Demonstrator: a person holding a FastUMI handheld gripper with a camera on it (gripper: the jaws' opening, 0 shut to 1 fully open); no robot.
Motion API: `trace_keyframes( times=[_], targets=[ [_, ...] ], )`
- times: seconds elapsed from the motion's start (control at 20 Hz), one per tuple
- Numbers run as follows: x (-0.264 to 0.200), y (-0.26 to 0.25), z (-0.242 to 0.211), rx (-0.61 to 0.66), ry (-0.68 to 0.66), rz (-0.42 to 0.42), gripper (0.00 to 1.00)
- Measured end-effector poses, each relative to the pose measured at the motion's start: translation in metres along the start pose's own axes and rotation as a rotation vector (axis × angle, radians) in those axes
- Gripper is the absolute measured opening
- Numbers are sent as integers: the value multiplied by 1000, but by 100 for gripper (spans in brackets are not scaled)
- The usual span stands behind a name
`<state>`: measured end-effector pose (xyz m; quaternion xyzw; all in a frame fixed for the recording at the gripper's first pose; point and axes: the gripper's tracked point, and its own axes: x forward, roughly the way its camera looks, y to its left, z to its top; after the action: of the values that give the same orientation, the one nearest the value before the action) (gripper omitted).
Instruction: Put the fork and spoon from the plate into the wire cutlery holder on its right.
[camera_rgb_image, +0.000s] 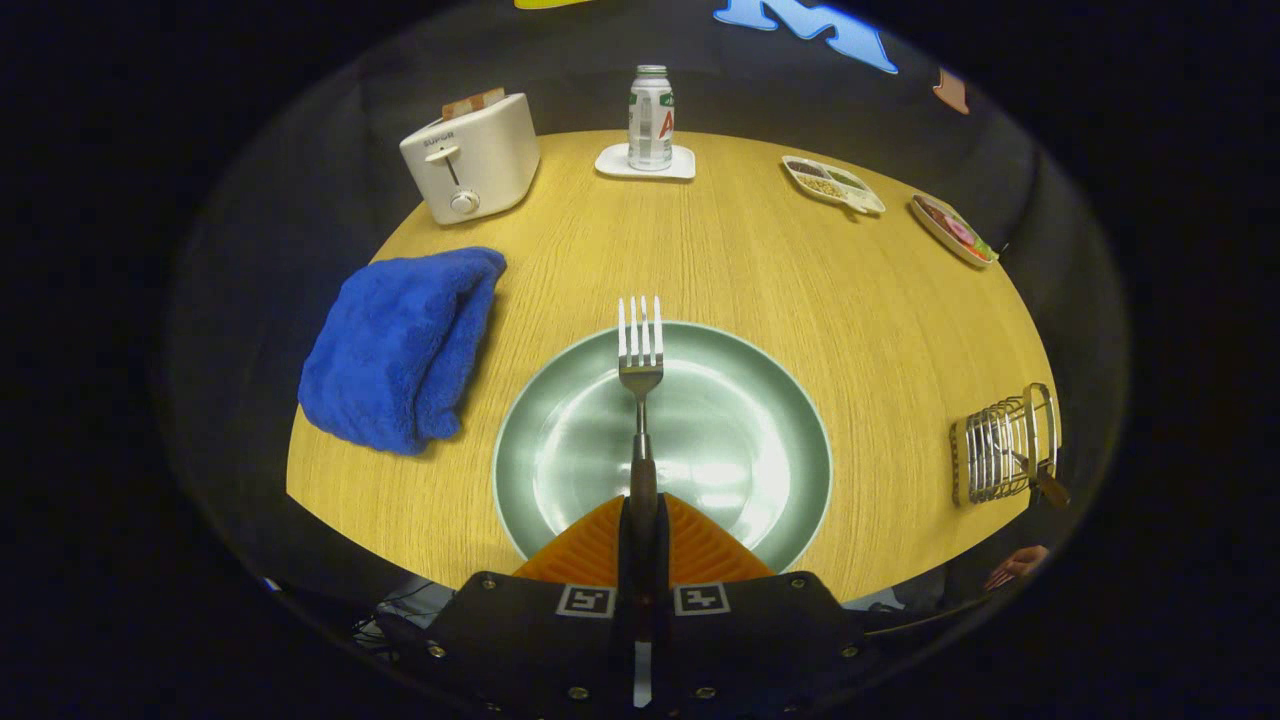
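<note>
- Gripping the fork (640, 400) by the dark end of its handle, the tool (641, 520) is closing both fingers (700, 550) tight against it, with no gap showing.
- Pointing straight ahead, the fork is running its long axis in line with the fingers, tines forward, above the green plate (780, 520); whether it is touching the plate I cannot tell.
- Judging by its look, the fork is stiff, light metal and probably slippery, so the hold at the handle's end is likely letting the tines swing.
- Waiting well to the right on the tabletop (800, 270), the wire cutlery holder (1000, 445) is already carrying what looks like a handle.
</note>
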<state>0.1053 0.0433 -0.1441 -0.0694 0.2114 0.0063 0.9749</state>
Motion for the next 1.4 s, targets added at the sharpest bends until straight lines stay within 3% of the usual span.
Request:
trace_keyframes(
  times=[0.3,0.7,1.2,1.4],
  targets=[
    [-28,-20,32,30,-95,-50,7],
    [-66,-81,53,182,-163,-165,7],
    [-88,-193,26,540,-147,-340,7],
    [-91,-220,0,607,-109,-396,7]
  ],
)
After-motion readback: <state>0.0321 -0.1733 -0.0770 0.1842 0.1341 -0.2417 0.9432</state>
